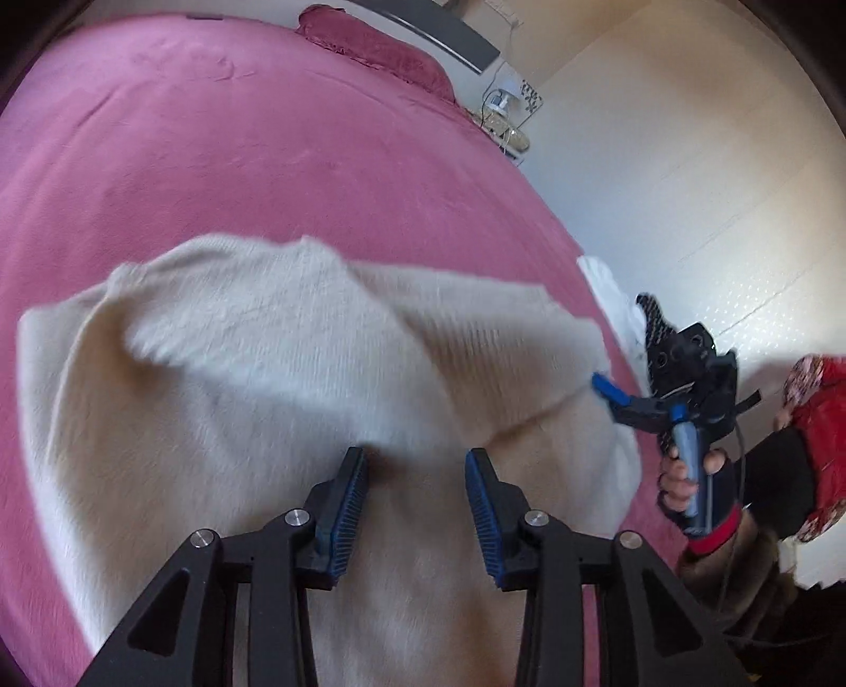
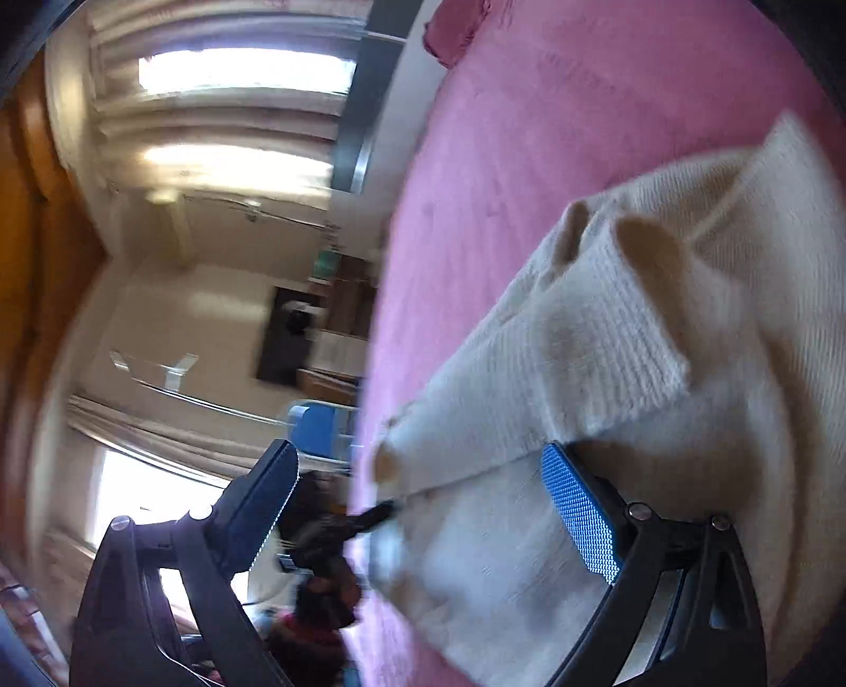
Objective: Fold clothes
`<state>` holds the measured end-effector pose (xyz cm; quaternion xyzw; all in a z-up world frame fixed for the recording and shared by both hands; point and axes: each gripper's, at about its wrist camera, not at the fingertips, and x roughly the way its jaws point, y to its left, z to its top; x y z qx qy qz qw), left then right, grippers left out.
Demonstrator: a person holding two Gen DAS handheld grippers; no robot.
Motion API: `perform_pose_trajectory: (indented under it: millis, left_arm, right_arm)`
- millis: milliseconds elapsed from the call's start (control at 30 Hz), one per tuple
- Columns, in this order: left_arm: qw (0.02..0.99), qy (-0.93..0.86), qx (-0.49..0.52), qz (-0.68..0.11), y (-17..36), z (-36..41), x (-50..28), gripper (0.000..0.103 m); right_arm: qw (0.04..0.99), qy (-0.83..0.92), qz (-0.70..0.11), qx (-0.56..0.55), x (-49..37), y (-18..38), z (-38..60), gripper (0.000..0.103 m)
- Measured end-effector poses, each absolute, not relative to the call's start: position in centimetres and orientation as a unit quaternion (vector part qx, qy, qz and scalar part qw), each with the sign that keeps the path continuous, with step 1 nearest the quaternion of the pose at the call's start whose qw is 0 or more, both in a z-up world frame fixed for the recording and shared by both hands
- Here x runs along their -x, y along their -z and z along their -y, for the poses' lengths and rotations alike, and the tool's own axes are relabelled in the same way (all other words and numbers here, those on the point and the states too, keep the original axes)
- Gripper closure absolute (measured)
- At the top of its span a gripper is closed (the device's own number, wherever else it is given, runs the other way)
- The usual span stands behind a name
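Observation:
A cream knit sweater (image 1: 254,401) lies spread on the pink bed (image 1: 211,158). One sleeve (image 1: 370,322) is laid across its body and looks blurred. My left gripper (image 1: 417,507) hovers over the sweater's lower part, open, with nothing between its blue pads. My right gripper (image 1: 624,346), held by a gloved hand (image 1: 687,486), is at the sleeve's cuff end with its fingers spread. In the right wrist view the right gripper (image 2: 423,507) is wide open, the ribbed cuff (image 2: 608,349) resting just above one blue pad (image 2: 579,512). The left gripper (image 2: 370,520) shows there as a dark blur.
A pink pillow (image 1: 375,50) lies at the head of the bed, with a nightstand and lamp (image 1: 502,105) beside it. A white cloth (image 1: 608,285) hangs at the bed's right edge, with pale floor (image 1: 714,185) beyond. A blue chair (image 2: 317,428) stands by the windows.

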<state>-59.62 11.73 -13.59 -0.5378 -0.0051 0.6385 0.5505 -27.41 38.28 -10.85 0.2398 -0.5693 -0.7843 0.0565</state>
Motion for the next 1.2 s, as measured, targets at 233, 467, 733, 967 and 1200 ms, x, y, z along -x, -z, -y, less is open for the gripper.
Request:
perform_pose_trajectory:
  millis: [233,467,733,967,1200]
  left_arm:
    - [0.510,-0.713,0.463,0.131,9.3,-12.7,66.9,0.062]
    - [0.470,-0.773,0.414,0.099,6.9,-7.8,66.0,0.057]
    - [0.412,-0.763,0.495,-0.046,13.6,-4.7,61.8,0.056]
    - [0.419,-0.791,0.445,-0.016,10.1,0.9,55.5,0.055]
    - [0.410,-0.783,0.451,-0.125,13.0,1.4,50.0,0.052]
  right_arm:
    - [0.035,0.832,0.481,-0.273,34.8,5.5,-40.6,0.004]
    - [0.007,0.860,0.418,-0.292,33.6,4.4,-38.9,0.004]
    - [-0.089,0.872,0.312,-0.367,28.0,6.8,-36.1,0.004]
    - [-0.179,0.884,0.212,-0.376,22.1,5.6,-32.8,0.003]
    - [-0.175,0.896,0.125,-0.388,19.6,5.4,-28.6,0.003]
